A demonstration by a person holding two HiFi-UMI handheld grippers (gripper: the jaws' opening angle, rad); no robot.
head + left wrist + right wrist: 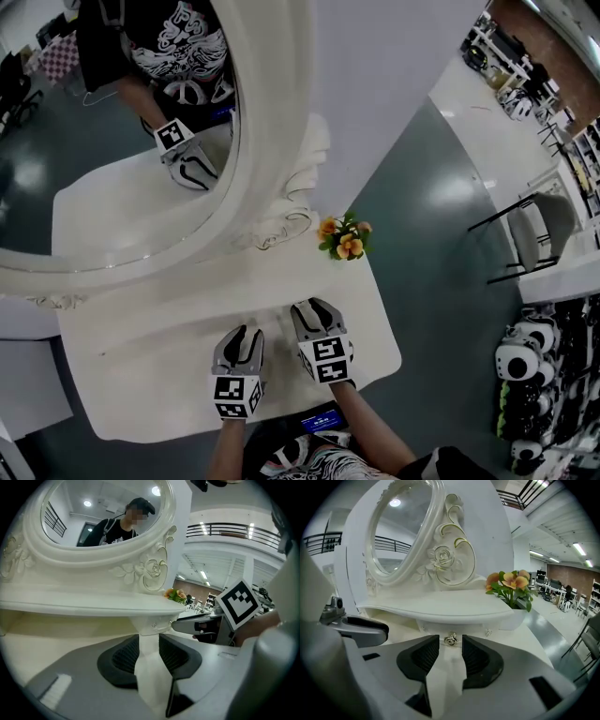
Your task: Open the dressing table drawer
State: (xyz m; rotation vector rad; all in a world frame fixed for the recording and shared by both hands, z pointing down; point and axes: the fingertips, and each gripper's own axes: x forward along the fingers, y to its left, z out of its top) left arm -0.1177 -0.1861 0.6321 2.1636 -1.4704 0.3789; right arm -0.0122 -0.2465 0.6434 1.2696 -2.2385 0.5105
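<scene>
The white dressing table point(141, 375) carries an oval mirror point(112, 141) on a carved frame. Under the mirror's shelf sits a small drawer point(454, 629) with a metal ring pull point(450, 639). My right gripper point(450, 644) points straight at that pull, just short of it, jaws slightly open with nothing between them. My left gripper point(149, 641) hovers beside it to the left, facing the drawer's corner point(153, 623), also slightly open and holding nothing. In the head view the left gripper point(244, 339) and the right gripper point(313, 313) hang side by side over the tabletop.
A small pot of orange flowers point(344, 237) stands on the table's right end, close to the right gripper. A chair point(534, 230) and a shelf of panda toys point(525, 375) stand on the floor to the right. The mirror reflects a person and a gripper.
</scene>
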